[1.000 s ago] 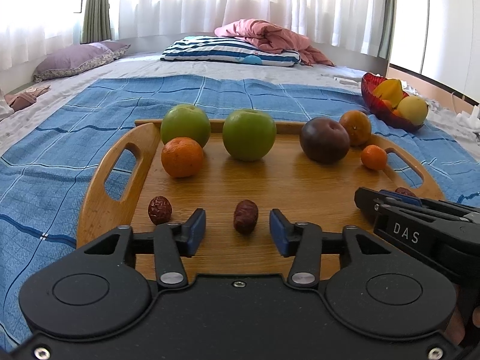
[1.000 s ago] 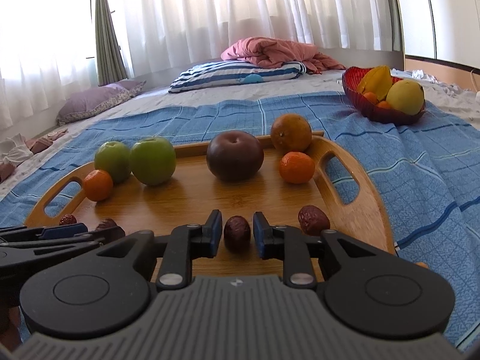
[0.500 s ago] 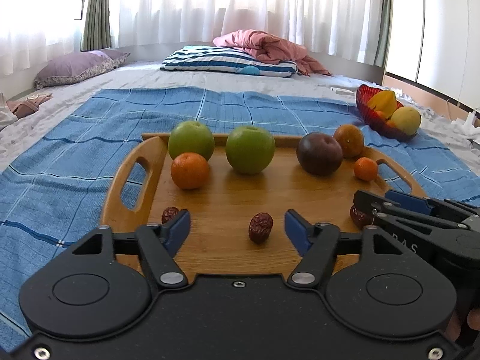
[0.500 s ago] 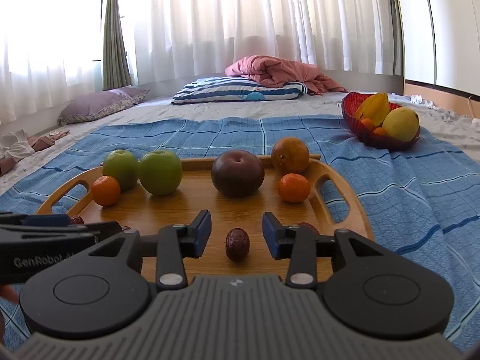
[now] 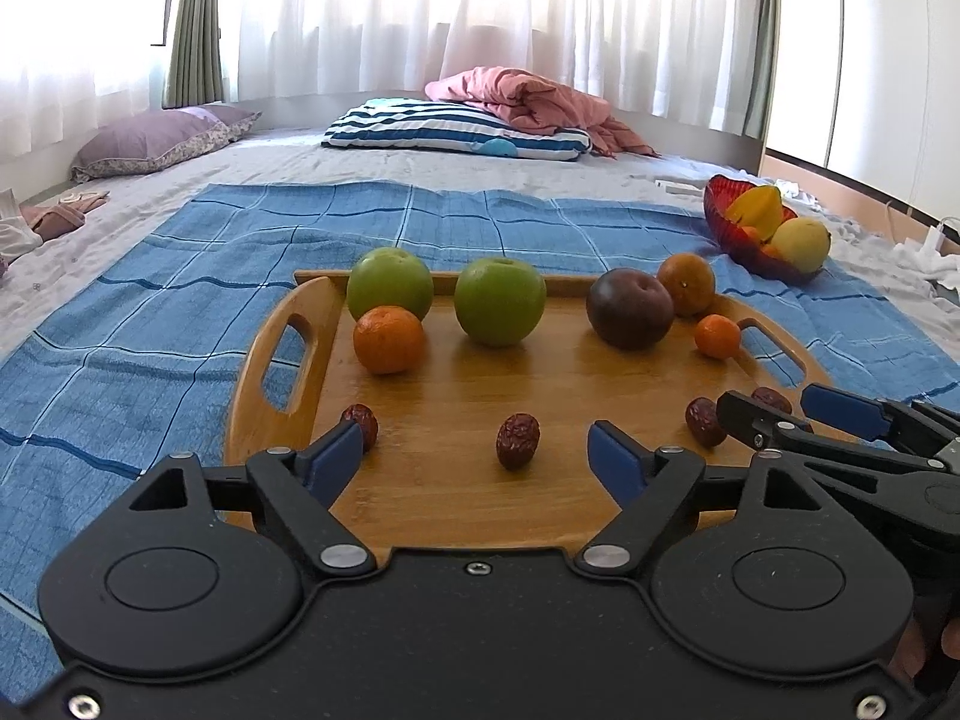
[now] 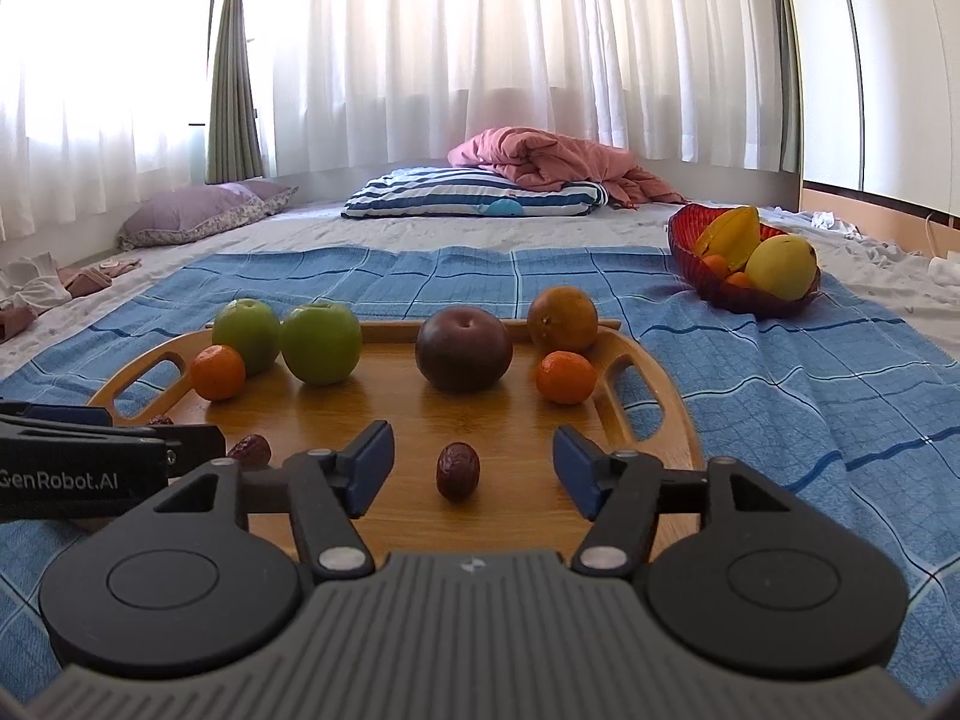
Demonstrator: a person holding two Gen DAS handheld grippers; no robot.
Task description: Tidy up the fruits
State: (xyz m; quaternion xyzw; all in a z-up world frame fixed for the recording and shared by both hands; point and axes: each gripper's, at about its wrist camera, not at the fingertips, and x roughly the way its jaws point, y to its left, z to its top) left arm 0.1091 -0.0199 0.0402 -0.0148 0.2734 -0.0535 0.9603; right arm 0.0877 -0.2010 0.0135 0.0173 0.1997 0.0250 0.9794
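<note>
Hovering low over the near edge of the wooden tray [image 5: 282,360], the left gripper [image 5: 477,459] is holding its blue-padded fingers wide apart, with one wrinkled red date [image 5: 517,440] lying on the tray between and just ahead of them, touching neither pad. The right gripper [image 6: 474,467] is likewise standing spread open, framing a second date [image 6: 457,470] that is sitting loose on the wood just beyond its fingertips. Beside the left gripper's left finger a third date [image 5: 362,423] is peeking out, and to its right another date [image 5: 703,420] is resting close against the nose of the right gripper, with one more half hidden behind it. Farther out on the tray, two green apples [image 5: 500,307] are sitting side by side, a small orange [image 5: 388,339] just in front of the leftmost one, while a dark plum [image 5: 629,307], a larger orange [image 5: 686,283] and a little mandarin [image 5: 717,336] are clustering toward the right handle. Well beyond the tray on the right, a red bowl [image 6: 690,240] is holding a starfruit, a yellow fruit and small oranges. Everything is resting on a blue checked blanket [image 5: 180,276], with a striped pillow [image 6: 474,195] far behind.
</note>
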